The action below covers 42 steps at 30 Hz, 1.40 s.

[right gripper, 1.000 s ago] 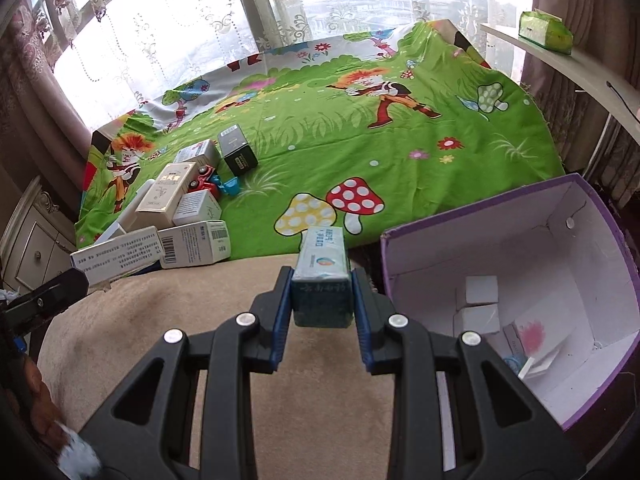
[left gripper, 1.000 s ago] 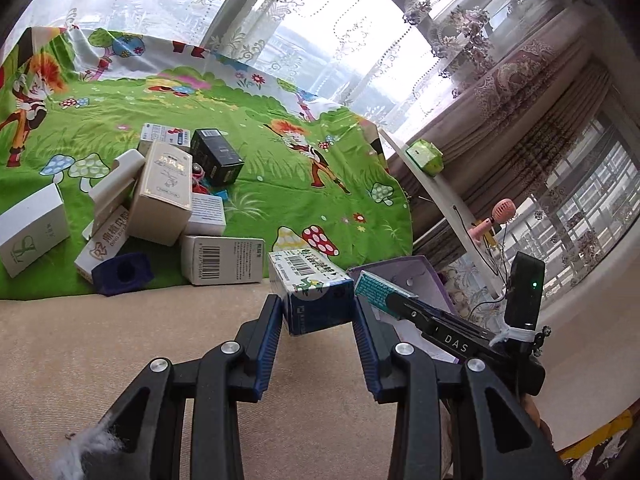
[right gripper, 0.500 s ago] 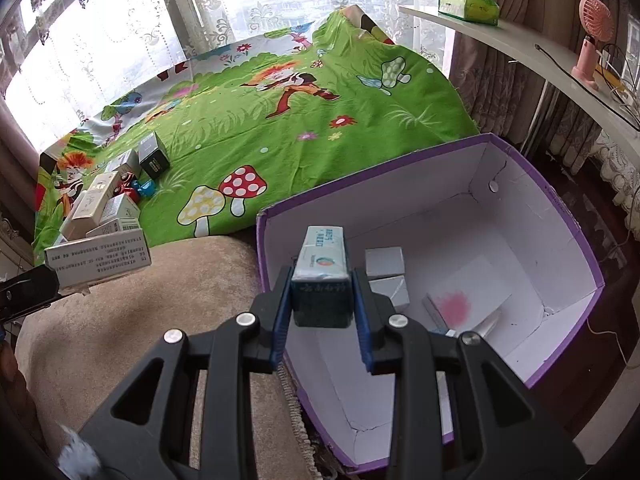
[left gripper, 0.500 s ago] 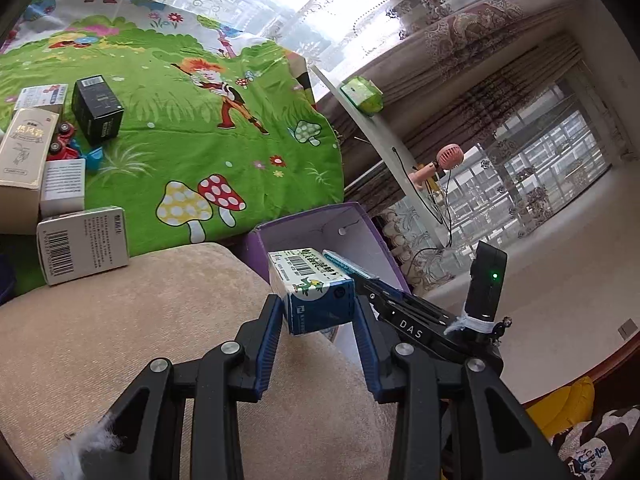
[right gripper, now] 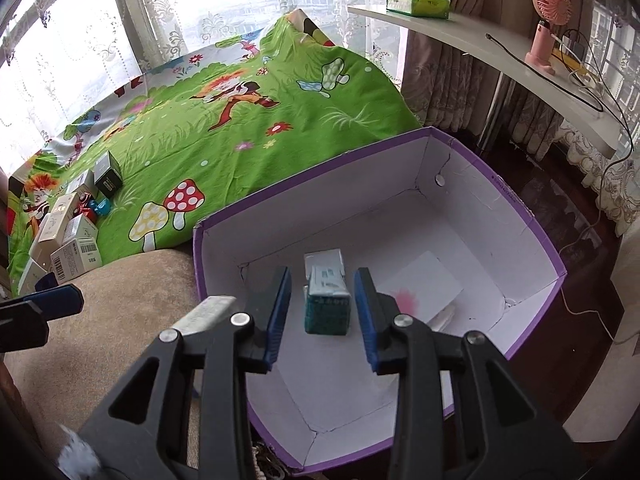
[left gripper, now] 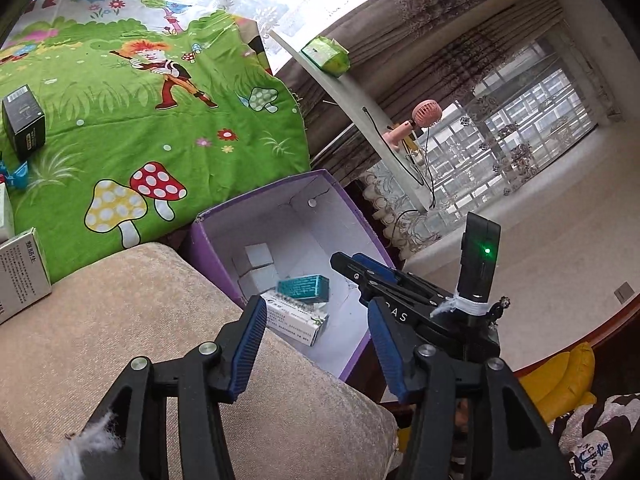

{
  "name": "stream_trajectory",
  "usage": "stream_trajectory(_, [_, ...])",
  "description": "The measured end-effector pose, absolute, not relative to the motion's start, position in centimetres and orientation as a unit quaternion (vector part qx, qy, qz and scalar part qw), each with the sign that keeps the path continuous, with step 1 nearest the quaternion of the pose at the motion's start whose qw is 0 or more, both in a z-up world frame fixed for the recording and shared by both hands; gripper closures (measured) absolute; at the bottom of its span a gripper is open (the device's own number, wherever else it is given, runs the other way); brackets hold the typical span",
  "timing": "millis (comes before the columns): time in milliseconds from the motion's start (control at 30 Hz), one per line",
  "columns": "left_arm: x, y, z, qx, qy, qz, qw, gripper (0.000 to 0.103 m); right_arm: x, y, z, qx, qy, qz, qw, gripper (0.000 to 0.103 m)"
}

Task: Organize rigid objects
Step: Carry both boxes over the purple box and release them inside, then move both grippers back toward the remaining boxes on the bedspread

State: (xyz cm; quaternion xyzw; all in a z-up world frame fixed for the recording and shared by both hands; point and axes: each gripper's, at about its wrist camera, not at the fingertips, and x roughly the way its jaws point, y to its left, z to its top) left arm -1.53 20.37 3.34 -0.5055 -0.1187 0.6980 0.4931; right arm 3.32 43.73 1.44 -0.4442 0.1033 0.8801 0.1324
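Both sets of fingers have just been opening and hold nothing. Your left gripper [left gripper: 316,342] stands well spread; the white carton [left gripper: 294,316] is below it, lying in the purple box [left gripper: 208,236]. Your right gripper [right gripper: 322,310] shows a clear gap on each side of the teal carton [right gripper: 326,298], which is blurred and looks mid-drop over the box floor. In the left view it sits just above the white carton. Two small white boxes [left gripper: 256,268] sit near the back wall, and a white sheet with a pink mark [right gripper: 420,292] lies on the floor.

Risks, as I read them:
- The teal carton could land on the white carton and tip or end up askew.
- Your right gripper's fingers hang inside the box rim, so pulling back low could snag the wall and shift the box.
- Both grippers are close together; crossing paths on the way out could make them collide.

The box sits beside a beige cushion [left gripper: 120,340]. Beyond it, a green cartoon sheet [right gripper: 224,136] carries the remaining cartons [right gripper: 72,236]. There is a window with lace curtains behind, and a white shelf [right gripper: 500,52] with a pink fan [right gripper: 548,20].
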Motion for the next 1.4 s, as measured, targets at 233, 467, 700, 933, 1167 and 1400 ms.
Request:
stream_trajectory(233, [-1.7, 19.7, 4.0, -0.487, -0.096, 0.736, 0.461, 0.049, 3.2, 43.3, 1.4, -0.442, 0.091, 0.883, 0.132, 0.063])
stream_trajectory(467, [-1.3, 18.3, 4.6, -0.456, -0.07, 0.774, 0.434, 0.049, 3.3, 42.7, 1.7, -0.425, 0.107, 0.892, 0.113, 0.033])
stream_trajectory(700, [-1.5, 14.8, 5.0, -0.435, -0.084, 0.804, 0.397, 0.049, 2.9, 41.0, 1.6, -0.422, 0.111, 0.896, 0.082, 0.027])
stream_trajectory(933, [-2.0, 8.6, 4.4, -0.428, -0.13, 0.829, 0.337, 0.049, 2.3, 38.6, 1.5, -0.432, 0.084, 0.896, 0.055, 0.026])
stream_trajectory(1167, [-2.2, 1.8, 3.5, -0.424, -0.172, 0.847, 0.271, 0.049, 1.5, 36.3, 1.6, -0.444, 0.069, 0.893, 0.034, 0.026])
stream_trajectory(1400, [-2.3, -2.9, 3.2, -0.416, -0.198, 0.862, 0.211, 0.049, 0.4, 32.9, 1.6, -0.449, 0.057, 0.892, -0.004, 0.026])
